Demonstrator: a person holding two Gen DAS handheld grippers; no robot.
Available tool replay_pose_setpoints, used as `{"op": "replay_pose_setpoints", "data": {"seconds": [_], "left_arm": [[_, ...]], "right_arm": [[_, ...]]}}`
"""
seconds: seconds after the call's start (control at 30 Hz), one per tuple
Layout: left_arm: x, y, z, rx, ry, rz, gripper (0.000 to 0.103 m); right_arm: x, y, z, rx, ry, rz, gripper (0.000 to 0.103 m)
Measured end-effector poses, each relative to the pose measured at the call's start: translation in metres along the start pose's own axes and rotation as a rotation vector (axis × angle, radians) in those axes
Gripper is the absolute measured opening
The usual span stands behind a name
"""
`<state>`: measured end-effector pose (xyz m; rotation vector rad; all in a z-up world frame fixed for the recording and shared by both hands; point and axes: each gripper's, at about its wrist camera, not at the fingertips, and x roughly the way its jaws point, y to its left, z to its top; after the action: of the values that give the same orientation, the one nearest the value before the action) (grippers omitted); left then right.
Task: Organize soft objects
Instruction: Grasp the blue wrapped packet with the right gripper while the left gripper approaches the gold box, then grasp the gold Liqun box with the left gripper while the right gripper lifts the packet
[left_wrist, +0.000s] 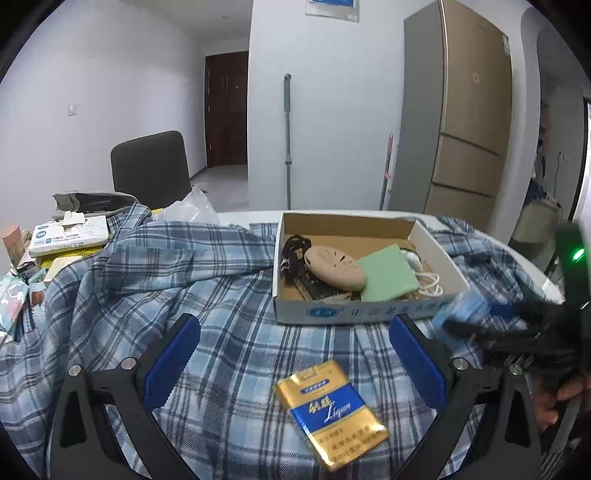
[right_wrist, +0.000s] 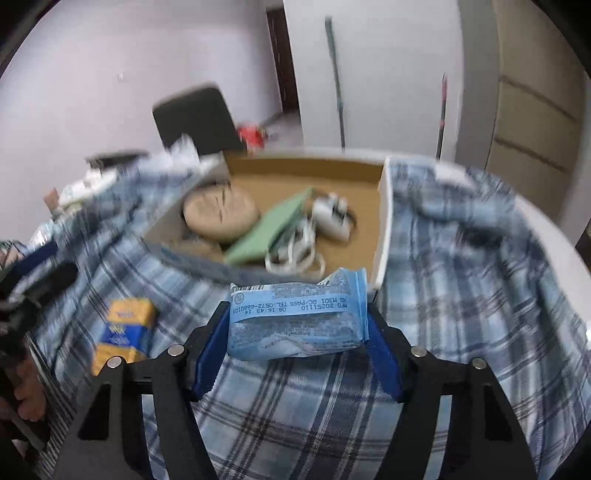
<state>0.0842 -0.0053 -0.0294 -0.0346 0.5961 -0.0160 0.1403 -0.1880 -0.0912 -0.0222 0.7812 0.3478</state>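
Observation:
My right gripper (right_wrist: 297, 325) is shut on a light blue soft tissue pack (right_wrist: 299, 317), held above the plaid cloth just in front of the open cardboard box (right_wrist: 384, 221). In the left wrist view the pack (left_wrist: 461, 310) shows at the box's (left_wrist: 354, 314) near right corner. My left gripper (left_wrist: 291, 354) is open and empty above the blue plaid shirt (left_wrist: 147, 288). A gold and blue cigarette pack (left_wrist: 330, 410) lies on the cloth between its fingers, also in the right wrist view (right_wrist: 122, 332). The box holds a tan round pad (left_wrist: 334, 271), a green pad (left_wrist: 388, 273) and a white cable (right_wrist: 295, 251).
Boxes, a tissue box (left_wrist: 70, 232) and small items clutter the table's left side. A dark chair (left_wrist: 151, 170) stands behind the table. A mop handle (left_wrist: 288, 140) leans on the wall, and a fridge (left_wrist: 461, 122) stands at the right.

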Motion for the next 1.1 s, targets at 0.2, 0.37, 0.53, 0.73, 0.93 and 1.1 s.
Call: {"op": "replay_pose_setpoints", "data": {"seconds": [0.2,0.37,0.53,0.73,0.93,1.1], "left_arm": [[0.005,-0.004,-0.005,-0.013,0.156,-0.051,0.103],[0.014,0.004,-0.014,-0.081,0.237,-0.036,0.102],[0.025,-0.003,-0.014,-0.075,0.297,-0.054,0.095],[0.042,-0.015,-0.025,-0.043,0.326,-0.056,0.080],[0.049,-0.020,-0.030,-0.007,0.352,-0.062,0.079],[0.056,-0.021,-0.034,-0.006,0.396,-0.074,0.066]], "right_arm": [[-0.018,0.012,0.002,-0.056,-0.085,-0.019,0.068],[-0.015,0.019,0.002,-0.065,-0.077,-0.018,0.068],[-0.017,0.016,0.000,-0.054,-0.079,-0.016,0.068],[-0.015,0.016,0.000,-0.056,-0.068,-0.010,0.068],[-0.014,0.020,-0.001,-0.072,-0.063,-0.014,0.068],[-0.011,0.019,-0.001,-0.069,-0.051,-0.017,0.068]]}}
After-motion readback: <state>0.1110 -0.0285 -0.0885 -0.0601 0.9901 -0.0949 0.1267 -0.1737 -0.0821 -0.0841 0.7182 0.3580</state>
